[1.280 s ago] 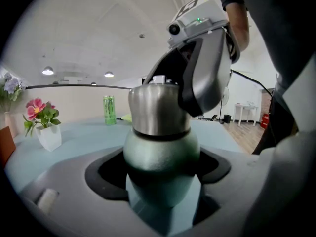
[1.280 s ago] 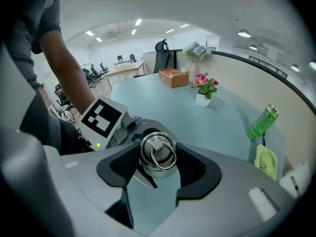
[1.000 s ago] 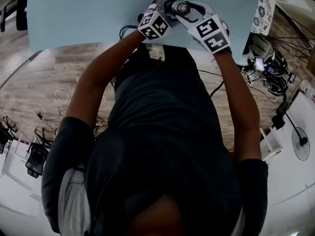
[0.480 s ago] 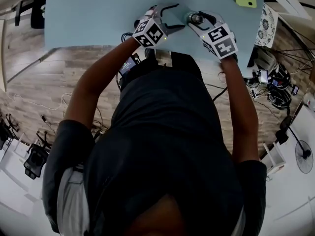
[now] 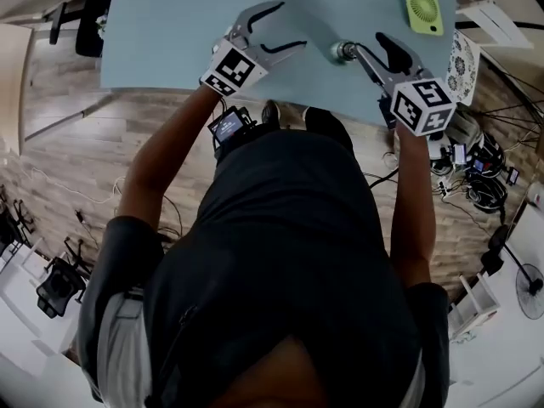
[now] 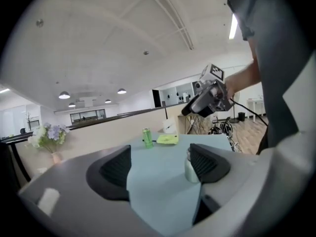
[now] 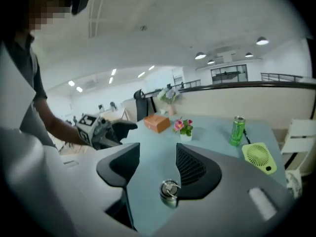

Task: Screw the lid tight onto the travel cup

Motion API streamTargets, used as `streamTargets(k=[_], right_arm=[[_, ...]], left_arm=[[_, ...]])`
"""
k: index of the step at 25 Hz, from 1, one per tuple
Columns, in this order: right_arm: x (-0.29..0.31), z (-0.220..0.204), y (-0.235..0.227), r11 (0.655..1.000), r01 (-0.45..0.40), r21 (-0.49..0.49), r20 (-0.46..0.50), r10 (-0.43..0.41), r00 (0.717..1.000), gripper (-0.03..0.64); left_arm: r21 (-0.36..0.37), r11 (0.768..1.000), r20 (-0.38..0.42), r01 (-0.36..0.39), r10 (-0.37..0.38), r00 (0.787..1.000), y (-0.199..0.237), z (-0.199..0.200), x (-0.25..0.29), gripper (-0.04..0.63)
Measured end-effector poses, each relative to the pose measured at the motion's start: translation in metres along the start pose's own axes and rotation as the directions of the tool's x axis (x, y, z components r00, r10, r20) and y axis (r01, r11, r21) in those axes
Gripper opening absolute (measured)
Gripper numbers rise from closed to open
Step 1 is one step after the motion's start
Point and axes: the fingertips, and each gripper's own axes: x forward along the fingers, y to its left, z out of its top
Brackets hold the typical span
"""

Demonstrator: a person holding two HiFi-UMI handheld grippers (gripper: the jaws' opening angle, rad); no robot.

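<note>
Both grippers have backed off since the earlier frames, when they were bunched together around the cup. The left gripper [image 5: 291, 25] has swung away toward the left half of the table [image 5: 170, 32]. It hangs over bare blue surface with its fingers spread wide and nothing between them. In the left gripper view the cup sits off to one side, just past the inner edge of one pad.

The cup [image 5: 342, 51] stands upright close to the table's near edge, toward its right end. Its lid [image 7: 169, 187] sits on top and looks level.

The right gripper [image 5: 365, 43] is next, also with its fingers apart. In its own view the cup stands between the pads, tucked right up against one of them. I cannot tell whether it actually touches, but nothing is clamped. A green fan [image 5: 422, 11] lies further right, near the table's right edge and well clear.

My read is that this is either a release between turns or the end of the tightening. If another turn is due, the left gripper should come back and pinch the cup's body low down. The right gripper needs the lid centred between its pads rather than off to one side. Closing off-centre would likely nudge or tip the cup. Once the grip is square, it can twist until the lid resists.
</note>
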Motion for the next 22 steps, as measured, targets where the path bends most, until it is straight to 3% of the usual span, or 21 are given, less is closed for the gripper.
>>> streamTargets(k=[4,7,11,16,22], right_arm=[[-0.057,0.055,-0.002,0.993,0.077,0.084,0.215,-0.094,0.972,0.224],[-0.097,0.081,-0.001,0.982,0.154,0.106,0.298,-0.179,0.938,0.198],[-0.141,0.1,0.008,0.974,0.201,0.103,0.374,-0.225,0.9,0.195],[-0.17,0.108,0.02,0.968,0.231,0.097,0.418,-0.251,0.873,0.193],[-0.181,0.102,0.032,0.964,0.244,0.105,0.434,-0.265,0.861,0.193]], left_arm=[[-0.056,0.992,0.06,-0.115,0.118,0.991,0.031,0.036,-0.053,0.426],[-0.116,0.972,0.087,-0.206,0.216,0.973,0.048,0.059,-0.094,0.426],[-0.109,0.949,0.121,-0.296,0.308,0.944,0.058,0.084,-0.138,0.423],[-0.076,0.933,0.171,-0.352,0.36,0.917,0.061,0.105,-0.172,0.419],[-0.094,0.936,0.179,-0.339,0.351,0.919,0.051,0.111,-0.178,0.419]])
